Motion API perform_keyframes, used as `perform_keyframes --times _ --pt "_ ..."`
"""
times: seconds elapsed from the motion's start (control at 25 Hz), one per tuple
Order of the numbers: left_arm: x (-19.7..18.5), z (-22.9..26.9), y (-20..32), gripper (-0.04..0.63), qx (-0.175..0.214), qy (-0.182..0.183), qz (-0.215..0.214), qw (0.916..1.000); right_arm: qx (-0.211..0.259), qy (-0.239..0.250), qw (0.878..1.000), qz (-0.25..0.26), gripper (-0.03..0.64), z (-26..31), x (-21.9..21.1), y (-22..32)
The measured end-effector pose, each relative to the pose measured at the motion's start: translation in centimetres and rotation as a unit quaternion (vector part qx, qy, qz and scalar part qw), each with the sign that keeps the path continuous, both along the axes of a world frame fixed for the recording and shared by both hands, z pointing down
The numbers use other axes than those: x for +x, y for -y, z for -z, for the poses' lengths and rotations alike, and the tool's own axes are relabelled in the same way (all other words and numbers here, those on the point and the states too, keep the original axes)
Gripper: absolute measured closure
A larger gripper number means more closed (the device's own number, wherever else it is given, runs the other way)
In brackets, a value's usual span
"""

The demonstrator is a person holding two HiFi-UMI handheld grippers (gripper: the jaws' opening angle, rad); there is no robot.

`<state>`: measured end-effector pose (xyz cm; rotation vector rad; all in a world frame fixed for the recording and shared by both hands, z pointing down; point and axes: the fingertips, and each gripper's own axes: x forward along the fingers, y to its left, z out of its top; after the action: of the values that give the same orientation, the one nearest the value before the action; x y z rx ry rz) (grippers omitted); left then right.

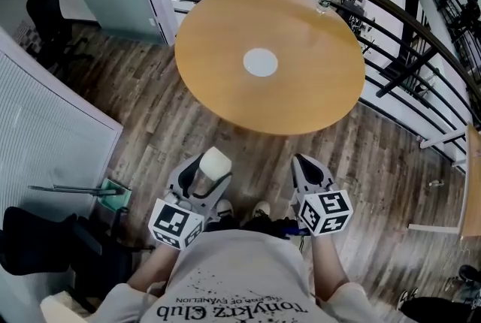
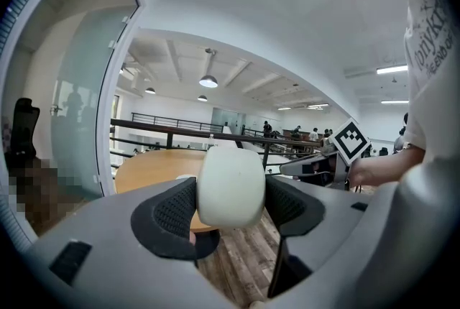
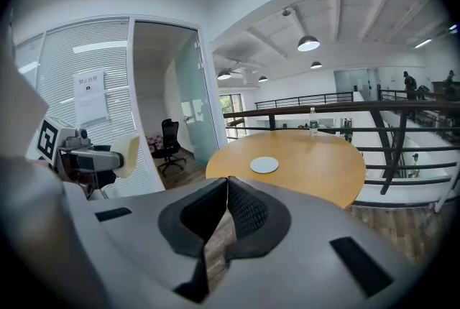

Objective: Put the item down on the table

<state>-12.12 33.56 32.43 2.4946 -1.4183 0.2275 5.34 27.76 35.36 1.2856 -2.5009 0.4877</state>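
Cream-white rounded block (image 2: 231, 187), smooth and soft-looking: clamped between the black ribbed pads (image 2: 175, 213) of the left tool (image 2: 231, 194), gripped on both flanks, jaws set wide to span it. Confirmed in head view: block (image 1: 216, 162) standing proud of the left tool (image 1: 204, 175), carried in the air close to the person's body, above the dark plank floor (image 1: 150, 111), short of the near edge of the round tan wooden tabletop (image 1: 225, 36).

Right tool (image 3: 226, 191): jaws together, nothing between them. Held alongside the left, likewise short of the tabletop edge.

Progress, as judged: carry stage only. Nothing set down; block not yet over the tabletop, not yet lowered, not yet released. Remaining: forward reach past the near rim, descent to the wood, opening of the jaws, withdrawal. Landing ground ample: bare wood all round the small white disc (image 1: 260, 62) at centre; clear bottle (image 1: 323, 3) at the far rim, by the dark railing (image 1: 391, 6), well apart from any likely spot.

Attitude of block: long axis judged roughly upright, crosswise to the line of grip, upper end leaning slightly away from the person and toward the tabletop. Broad rounded face turned back toward the left tool's camera. Lower end sunk between the jaws; exact form of the ends not determinable.
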Motion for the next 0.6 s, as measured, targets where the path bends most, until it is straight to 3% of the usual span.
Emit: perform_keyframes --times 0.36,0.6 --pt "-2.1 -0.7 0.3 0.293 0.003 -0.007 -0.024 0.9997 0.004 -0.004 1.000 -0.021 0.592 -0.3 -1.9 -0.9" --pt "-1.7 -1.0 3.8 0.293 0.004 -0.007 -0.029 0.9996 -0.001 0.004 1.000 -0.028 0.592 -1.2 -1.0 2.2"
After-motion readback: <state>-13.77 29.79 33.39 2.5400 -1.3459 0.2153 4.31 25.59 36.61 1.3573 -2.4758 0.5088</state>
